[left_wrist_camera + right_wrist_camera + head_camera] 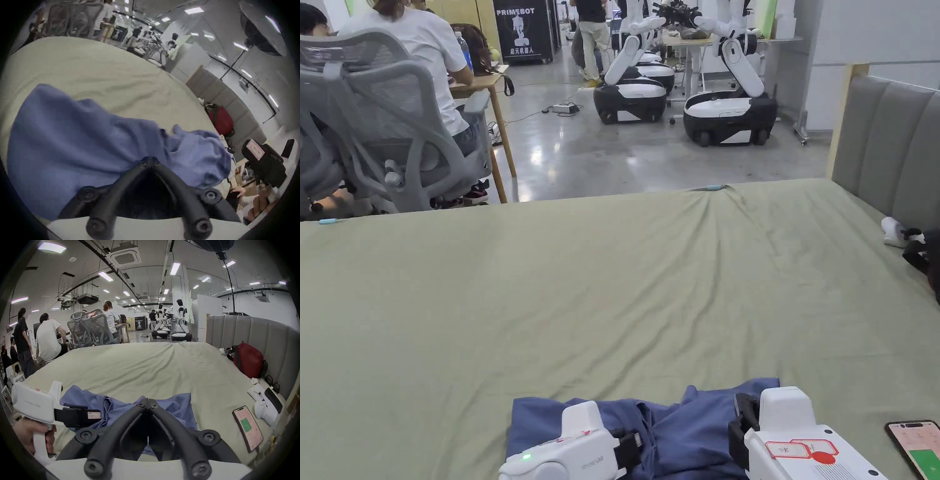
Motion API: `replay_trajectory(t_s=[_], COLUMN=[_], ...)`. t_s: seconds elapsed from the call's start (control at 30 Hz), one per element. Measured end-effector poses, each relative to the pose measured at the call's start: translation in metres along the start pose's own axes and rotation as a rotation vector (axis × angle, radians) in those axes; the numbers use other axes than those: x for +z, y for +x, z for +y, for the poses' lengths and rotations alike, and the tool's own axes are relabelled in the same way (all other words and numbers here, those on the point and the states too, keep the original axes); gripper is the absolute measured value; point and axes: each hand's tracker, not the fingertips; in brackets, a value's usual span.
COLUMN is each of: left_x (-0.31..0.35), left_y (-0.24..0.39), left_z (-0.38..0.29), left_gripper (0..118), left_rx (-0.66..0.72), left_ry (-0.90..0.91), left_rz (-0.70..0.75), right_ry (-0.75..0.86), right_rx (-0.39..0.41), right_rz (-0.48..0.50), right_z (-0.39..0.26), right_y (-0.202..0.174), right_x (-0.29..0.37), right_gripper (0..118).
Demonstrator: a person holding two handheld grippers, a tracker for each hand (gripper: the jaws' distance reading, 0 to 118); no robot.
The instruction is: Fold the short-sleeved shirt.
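Short-sleeved shirt (675, 425) of blue cloth bunched on the green bed (600, 287), left tool (150, 162) pinching its fabric, right tool (148, 400) closed over it, phone (247, 428) beside.

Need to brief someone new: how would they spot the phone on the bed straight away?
Start at the big bed with the pale green sheet and its grey padded headboard on the right. Go to the near right corner, just right of the right gripper and the crumpled blue shirt. The phone lies flat there, screen up, lit pink with a green block, unlike the dark slab nearer the headboard.
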Motion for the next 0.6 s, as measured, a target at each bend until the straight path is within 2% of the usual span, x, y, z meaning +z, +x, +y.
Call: replay_trajectory(t_s=[0.03, 0.1, 0.2, 0.27, 0.37, 0.43, 0.53, 0.57, 0.6], left_x=[-0.001, 0.004, 0.036, 0.068, 0.101, 0.114, 0.121, 0.123, 0.125], left_y=[0.004, 0.004, -0.010, -0.020, -0.046, -0.063, -0.078, -0.086, -0.096], left_z=[0.002, 0.002, 0.009, 0.013, 0.014, 0.012, 0.007, 0.005, 0.003], left_gripper=[0, 0, 0, 0, 0, 0, 0, 20, 54], left_rx=[-0.012, -0.043, 0.023, 0.016, 0.045, 0.110, 0.121, 0.137, 0.198], left_ry=[-0.015, 0.001, 0.099, 0.171, 0.174, 0.208, 0.206, 0.218, 0.235], left_rz=[-0.019, 0.035, 0.064, 0.054, 0.112, 0.109, 0.089, 0.084, 0.094], right_ry=[0.000, -0.003, 0.013, 0.021, 0.000, -0.009, -0.006, -0.003, 0.000], right_rx=[0.001, -0.002, 0.007, 0.025, 0.039, 0.037, 0.039, 0.049, 0.052], right_rz=[-0.003, -0.005, 0.006, 0.024, 0.036, 0.035, 0.046, 0.044, 0.043], right_z=[0.000, 0.003, 0.008, 0.011, 0.005, 0.002, 0.003, 0.005, 0.006], right_y=[0.000, -0.002, -0.013, -0.021, -0.031, -0.036, -0.043, -0.046, -0.047], right_x=[0.000, 0.001, 0.004, 0.006, 0.000, 0.001, 0.003, 0.004, 0.005], right_gripper=[0, 0, 0, 0, 0, 0, 0, 0, 0])
